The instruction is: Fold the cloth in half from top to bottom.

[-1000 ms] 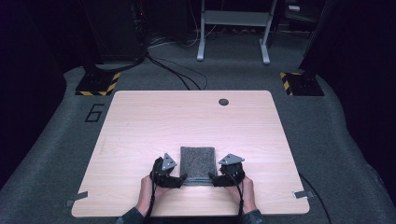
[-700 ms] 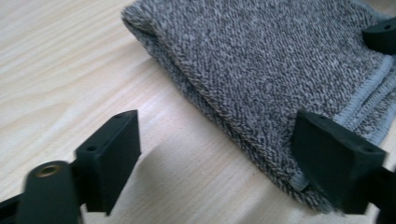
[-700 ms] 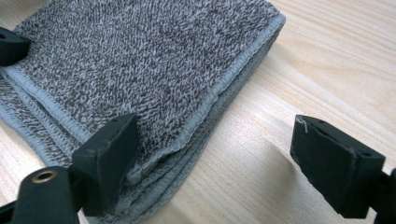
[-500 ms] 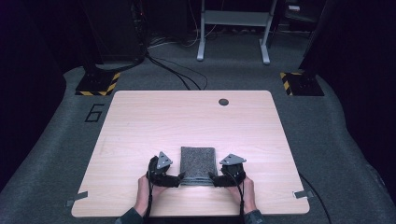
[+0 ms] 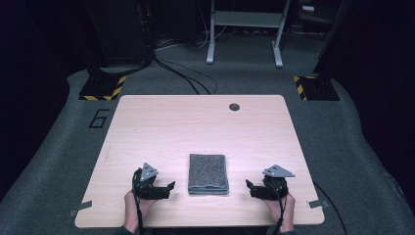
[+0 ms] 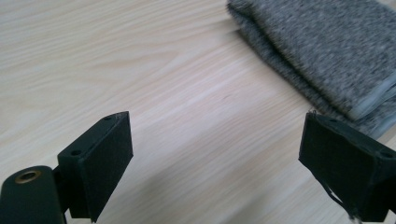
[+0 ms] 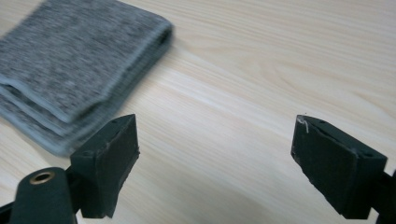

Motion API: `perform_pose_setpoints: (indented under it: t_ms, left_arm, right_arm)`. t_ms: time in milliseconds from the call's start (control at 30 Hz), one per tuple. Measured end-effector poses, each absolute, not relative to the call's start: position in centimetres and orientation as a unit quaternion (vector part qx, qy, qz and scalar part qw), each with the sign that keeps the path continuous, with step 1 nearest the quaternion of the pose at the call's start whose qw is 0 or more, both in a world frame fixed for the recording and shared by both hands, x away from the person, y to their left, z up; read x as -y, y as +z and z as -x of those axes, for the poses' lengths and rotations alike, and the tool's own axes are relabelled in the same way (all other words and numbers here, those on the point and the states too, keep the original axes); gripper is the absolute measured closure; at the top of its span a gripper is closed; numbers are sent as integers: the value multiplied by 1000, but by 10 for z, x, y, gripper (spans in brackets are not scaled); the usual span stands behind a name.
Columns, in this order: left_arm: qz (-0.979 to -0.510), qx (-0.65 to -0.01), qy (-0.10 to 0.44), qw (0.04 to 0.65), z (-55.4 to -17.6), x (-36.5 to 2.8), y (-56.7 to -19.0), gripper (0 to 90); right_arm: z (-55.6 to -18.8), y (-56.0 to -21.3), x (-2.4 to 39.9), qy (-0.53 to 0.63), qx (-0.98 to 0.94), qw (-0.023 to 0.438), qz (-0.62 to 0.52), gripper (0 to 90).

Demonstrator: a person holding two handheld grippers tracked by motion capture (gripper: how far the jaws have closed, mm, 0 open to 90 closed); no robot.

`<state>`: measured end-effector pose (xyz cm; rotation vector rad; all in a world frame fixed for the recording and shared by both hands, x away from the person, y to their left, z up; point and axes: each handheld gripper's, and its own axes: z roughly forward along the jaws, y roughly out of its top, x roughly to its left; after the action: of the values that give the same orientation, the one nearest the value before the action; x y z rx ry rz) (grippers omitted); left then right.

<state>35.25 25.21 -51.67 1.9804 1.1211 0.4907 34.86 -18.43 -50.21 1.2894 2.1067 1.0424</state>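
The folded grey towel [image 5: 208,173] lies flat near the front edge of the tabletop [image 5: 195,122], between the left gripper [image 5: 169,187] and right gripper [image 5: 249,187], whose fingers stand apart and empty, so the folding looks finished and only pulling clear remains.

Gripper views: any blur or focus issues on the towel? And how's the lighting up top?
Left gripper view: folded grey towel smeared, weave soft; fingers sharp. Right gripper view: towel blurred along its stacked edges, wood grain soft too. High view: table evenly lit, room around it falls to black.
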Motion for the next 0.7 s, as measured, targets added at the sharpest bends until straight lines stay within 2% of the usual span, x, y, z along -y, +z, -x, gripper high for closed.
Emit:
perform_pose_setpoints:
  t_ms: [200,333,533,700]
  left_arm:
    - [-772,-472,212,369,-348,-281,-526,89]
    - [-772,-481,216,355,-349,-288,-530,74]
    - [-771,-491,217,343,-353,-291,-530,65]
    - [-776,-494,213,329,-355,-292,-531,42]
  right_arm:
    - [-342,-512,219,356,-742,256,-507,144]
    - [-342,-520,235,335,-739,257,-526,143]
    - [-345,-528,245,327,-737,244,-540,142]
    - [-344,-529,241,323,-735,254,-539,141]
